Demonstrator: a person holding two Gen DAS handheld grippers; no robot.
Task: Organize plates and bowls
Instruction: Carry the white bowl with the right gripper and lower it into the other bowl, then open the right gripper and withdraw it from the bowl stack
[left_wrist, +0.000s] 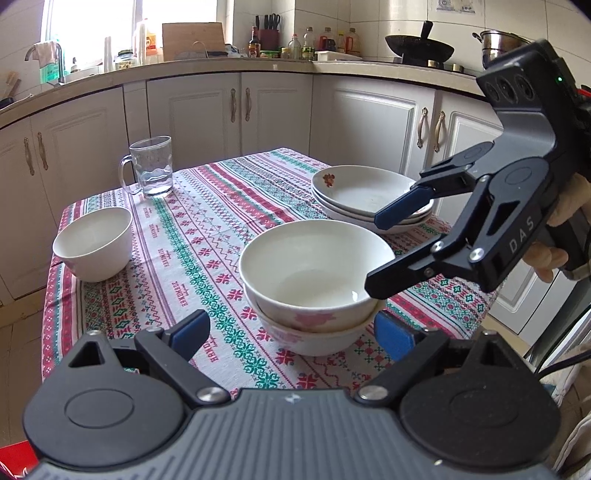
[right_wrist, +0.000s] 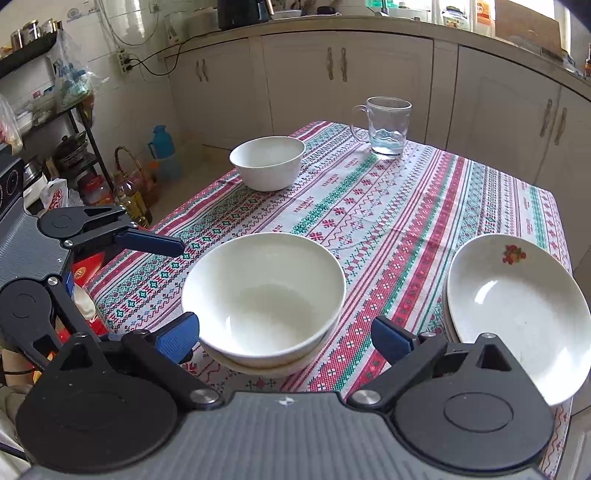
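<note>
Across the patterned tablecloth (left_wrist: 207, 236), toward its far left corner as the left wrist view has it, the lone white bowl (left_wrist: 94, 242) is sitting by itself, and that is the relation the coming move is hanging on: it is lying well ahead and to the left of the left gripper (left_wrist: 291, 334), and clear across the cloth from the right gripper (right_wrist: 284, 341), so the left hand is looking the nearer one for the fetch. Both sets of jaws are standing wide apart with nothing pinched; the right gripper's blue pads (right_wrist: 177, 338) are flanking the stacked bowls (right_wrist: 264, 299) without pressing on them (a release, by the look of it, though that is my reading). That stack is sitting two deep near the front edge, a plain glossy white bowl nested in a lower one with pink flowers on its wall (left_wrist: 310, 334). Beside it, to the right, the plate stack (left_wrist: 364, 195) is resting, shallow white ceramic with a small red flower motif on the top rim. A round bowl is offering no long axis, so any rim bite is serving equally; glazed walls are looking slick and hard, and a firm pinch over the rim seems wise. Near the far corner the glass mug (left_wrist: 151, 166), ribbed and clear with a little water in it, is standing close enough to the lone bowl to be worth skirting.
</note>
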